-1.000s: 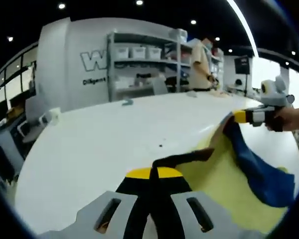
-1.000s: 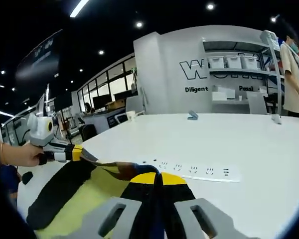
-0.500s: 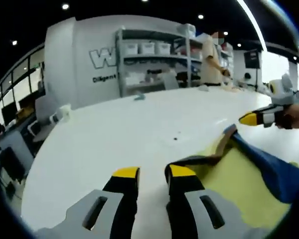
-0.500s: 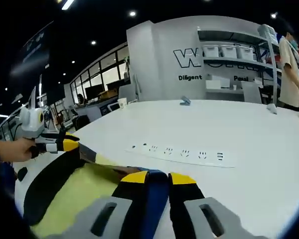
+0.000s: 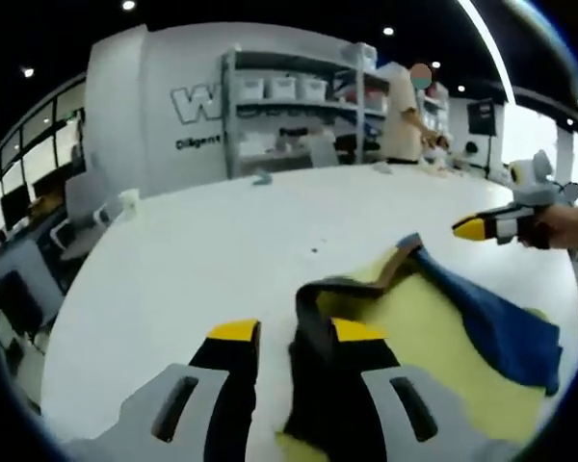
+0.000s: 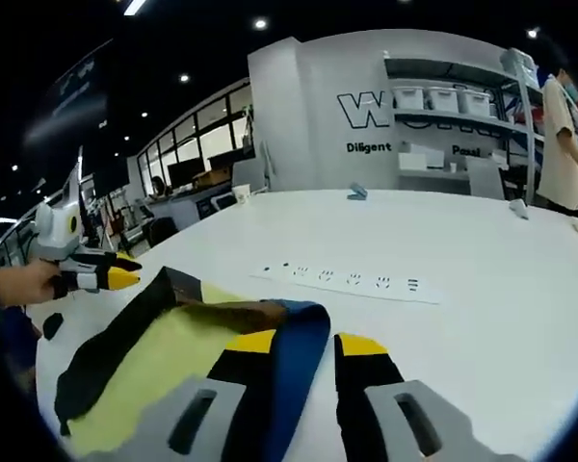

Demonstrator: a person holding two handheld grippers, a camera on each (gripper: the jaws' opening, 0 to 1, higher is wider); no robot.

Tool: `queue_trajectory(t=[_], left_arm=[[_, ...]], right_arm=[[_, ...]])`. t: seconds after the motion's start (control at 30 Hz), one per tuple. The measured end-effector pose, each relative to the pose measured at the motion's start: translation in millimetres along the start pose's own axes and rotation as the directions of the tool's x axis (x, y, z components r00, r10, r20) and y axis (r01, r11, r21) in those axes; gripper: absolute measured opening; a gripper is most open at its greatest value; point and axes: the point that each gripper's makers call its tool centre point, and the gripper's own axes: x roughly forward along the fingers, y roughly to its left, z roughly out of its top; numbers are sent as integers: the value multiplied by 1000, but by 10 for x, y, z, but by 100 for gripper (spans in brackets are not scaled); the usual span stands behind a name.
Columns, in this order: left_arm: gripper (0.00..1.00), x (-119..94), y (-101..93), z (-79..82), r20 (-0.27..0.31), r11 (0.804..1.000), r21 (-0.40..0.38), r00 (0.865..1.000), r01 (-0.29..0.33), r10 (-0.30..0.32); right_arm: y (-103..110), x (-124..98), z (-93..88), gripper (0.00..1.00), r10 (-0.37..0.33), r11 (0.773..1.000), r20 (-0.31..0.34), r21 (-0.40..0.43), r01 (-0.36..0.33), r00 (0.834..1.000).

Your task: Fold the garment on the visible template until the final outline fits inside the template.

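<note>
While lying spread on the white surface, showing yellow body, black band and blue panel: the garment, apparently mid-fold, with one corner standing curled upward at about 1 o'clock from the left claw. Probably resting this way because just laid over, both claws spread and gripping nothing.

Sitting with jaws apart in the left gripper view, a black fold of cloth rising between the yellow tips and lying against the right-hand jaw, not pinched. Hovering at 3 o'clock in the same view, well apart from the cloth's raised corner: the other claw, held in a person's hand.

Standing likewise spread in the right gripper view: the right claw, a blue strip of the garment running up between its jaws toward 12 o'clock, touching the left-hand jaw. Stretching off toward 9 o'clock: yellow cloth edged with a black band. Lying flat beyond at 12 o'clock: a white power strip, apart from the garment.

Not discernible here: any template outline.
</note>
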Motion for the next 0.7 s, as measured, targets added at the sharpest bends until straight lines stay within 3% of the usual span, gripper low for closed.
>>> queue_trajectory(t=[0.27, 0.53, 0.7], left_arm=[[36, -315, -212, -138, -4, 999, -32, 1000, 11, -11], [39, -731, -446, -392, -43, 999, -27, 999, 30, -32], [39, -931, -434, -499, -63, 999, -25, 998, 25, -26]], right_arm=[[186, -275, -96, 23, 16, 1000, -7, -15, -16, 1000], [336, -612, -303, 23, 32, 998, -39, -57, -34, 999], [435, -835, -427, 23, 40, 997, -48, -63, -43, 998]])
